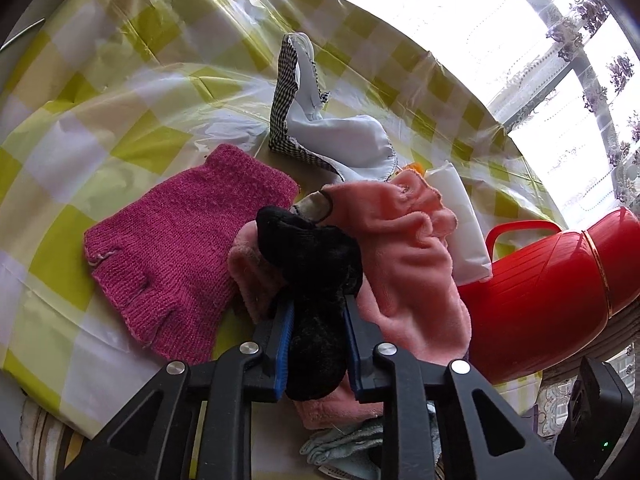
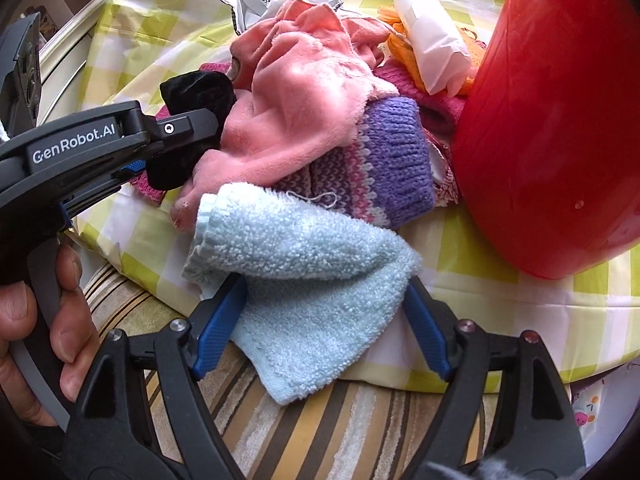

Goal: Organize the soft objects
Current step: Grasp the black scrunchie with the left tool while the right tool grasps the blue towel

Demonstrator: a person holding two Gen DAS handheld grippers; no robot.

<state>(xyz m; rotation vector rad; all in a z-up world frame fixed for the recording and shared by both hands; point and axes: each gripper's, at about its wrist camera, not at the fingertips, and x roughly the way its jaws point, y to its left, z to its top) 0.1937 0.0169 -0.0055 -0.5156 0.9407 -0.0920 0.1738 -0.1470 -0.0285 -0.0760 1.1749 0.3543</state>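
Yellow-green and white checks on tablecloth (image 1: 132, 92). Magenta knit glove (image 1: 168, 256). Black plush sock (image 1: 316, 300). Salmon-pink fleece cloth (image 2: 292, 108). Pale blue terry towel (image 2: 320, 292). Purple knit piece (image 2: 384, 160) with pink-white zigzag bands. Red jug (image 1: 540, 300) (thin gold band). Black-white gingham edging on white cloth (image 1: 340, 136). Blue gripper pads (image 2: 218, 328).

A fluffy pale-blue terry towel (image 2: 316, 276) lies between the right gripper (image 2: 322, 312)'s spread blue pads; behind the towel, a purple-and-pink knitted piece (image 2: 384, 160); beyond its right side, a shiny red plastic jug (image 2: 556, 120).
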